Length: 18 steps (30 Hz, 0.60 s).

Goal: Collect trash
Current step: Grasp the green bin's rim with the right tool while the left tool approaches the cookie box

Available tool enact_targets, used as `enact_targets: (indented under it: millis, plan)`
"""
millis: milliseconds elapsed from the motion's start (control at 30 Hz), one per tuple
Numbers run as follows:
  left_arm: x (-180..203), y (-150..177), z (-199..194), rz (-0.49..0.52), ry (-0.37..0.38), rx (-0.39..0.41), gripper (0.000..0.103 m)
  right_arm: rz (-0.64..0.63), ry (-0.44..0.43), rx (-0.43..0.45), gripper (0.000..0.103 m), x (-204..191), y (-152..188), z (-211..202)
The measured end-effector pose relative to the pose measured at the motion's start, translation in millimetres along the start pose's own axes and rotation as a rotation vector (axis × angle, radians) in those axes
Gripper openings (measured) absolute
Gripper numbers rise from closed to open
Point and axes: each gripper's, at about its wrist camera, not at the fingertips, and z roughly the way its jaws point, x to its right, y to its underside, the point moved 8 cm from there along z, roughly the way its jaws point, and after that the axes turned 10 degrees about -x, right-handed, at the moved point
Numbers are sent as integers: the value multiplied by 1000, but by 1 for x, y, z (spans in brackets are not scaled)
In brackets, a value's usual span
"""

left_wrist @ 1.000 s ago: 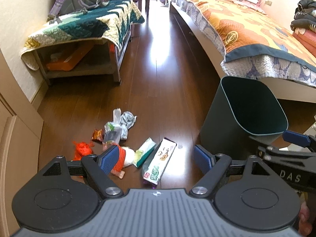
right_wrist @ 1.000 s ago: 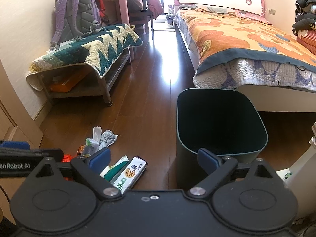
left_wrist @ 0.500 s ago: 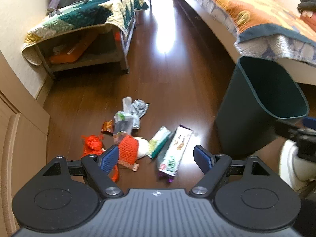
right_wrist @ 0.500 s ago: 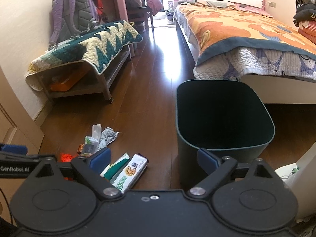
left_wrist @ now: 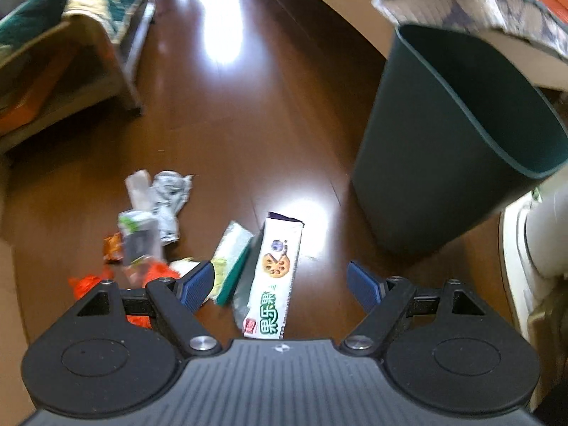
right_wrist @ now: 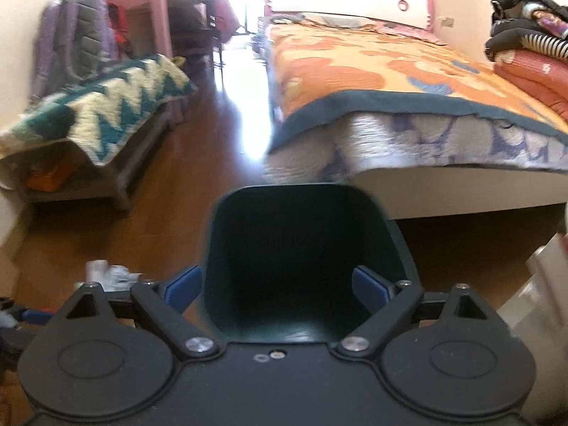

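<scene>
The dark green plastic waste bin (left_wrist: pixel 458 142) stands on the brown wooden floor (left_wrist: pixel 248 106), right of the litter and straight ahead of the right tool (right_wrist: pixel 277 285), whose jaws gape empty. The long white biscuit wrapper (left_wrist: pixel 275 280) lies lengthwise between the spread, empty jaws of the left tool (left_wrist: pixel 282 284), which is nearer and likely takes it.

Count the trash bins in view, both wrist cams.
1. The dark green bin stands on the floor right of the litter in the left wrist view, at the bed's foot; in the right wrist view the same bin sits dead ahead. None other visible.
</scene>
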Motion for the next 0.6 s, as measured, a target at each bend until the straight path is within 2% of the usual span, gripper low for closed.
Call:
enact_targets:
  millis: [100,233,300,400,500,600]
  plan:
    - [-4,2,27,22,20,-27,82,14,60,-64,88,37,-11,25]
    - [-11,14,67,40,17,-89,82,50,90,-143,85,68,-12,52]
    - [-13,20,87,43,14,-125,82,11,105,-173,83,70,-9,63]
    - [-12,28,115,52,-5,-162,82,-9,108,-211,74,71,-2,76]
    - [-7,29,137,83,-19,-184,82,-13,111,-239,72,76,1,89]
    - [-4,28,154,91,-20,-203,82,-31,119,-276,63,75,4,99]
